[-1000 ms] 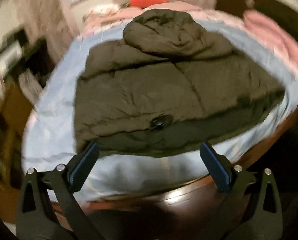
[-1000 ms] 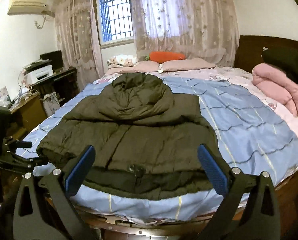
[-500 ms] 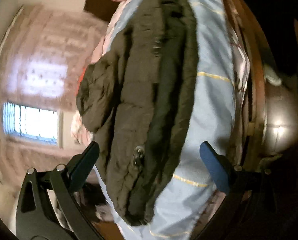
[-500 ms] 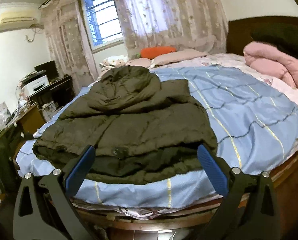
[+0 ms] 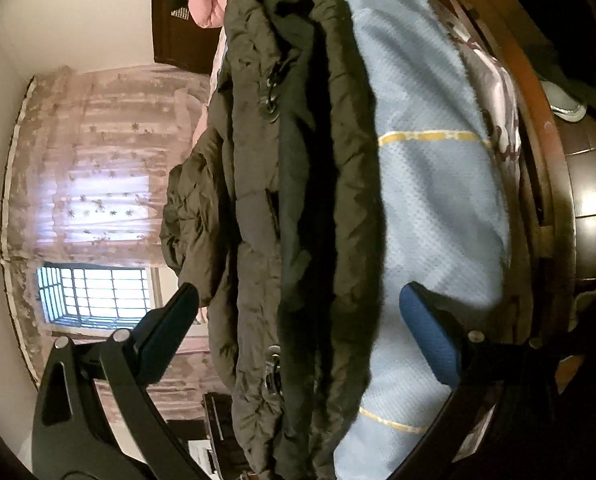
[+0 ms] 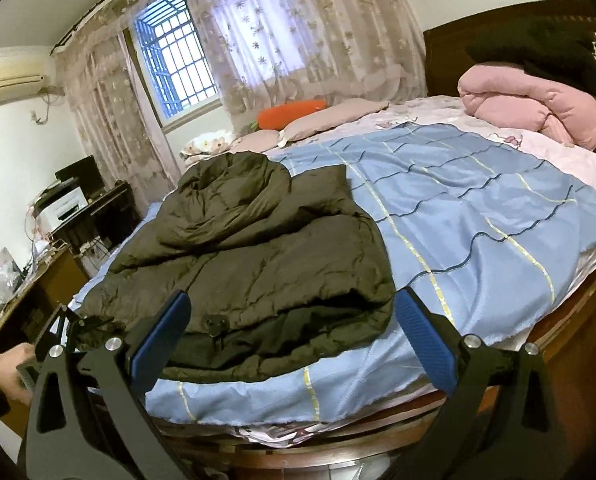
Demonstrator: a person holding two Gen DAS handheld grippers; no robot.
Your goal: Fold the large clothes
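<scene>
Both claws I see spread wide, gripping nothing: left claw (image 5: 298,336), view rolled sideways; right claw (image 6: 290,328) level. Dark puffer jacket (image 6: 250,264) lies hood-up on blue bedspread (image 6: 478,216), 10 o'clock of bed, hem between right claw fingers (image 6: 422,332).

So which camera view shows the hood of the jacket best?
The right wrist view: the hood lies whole and upright at the far end of the jacket. The left wrist view is rolled sideways and shows the hood only partly.
</scene>
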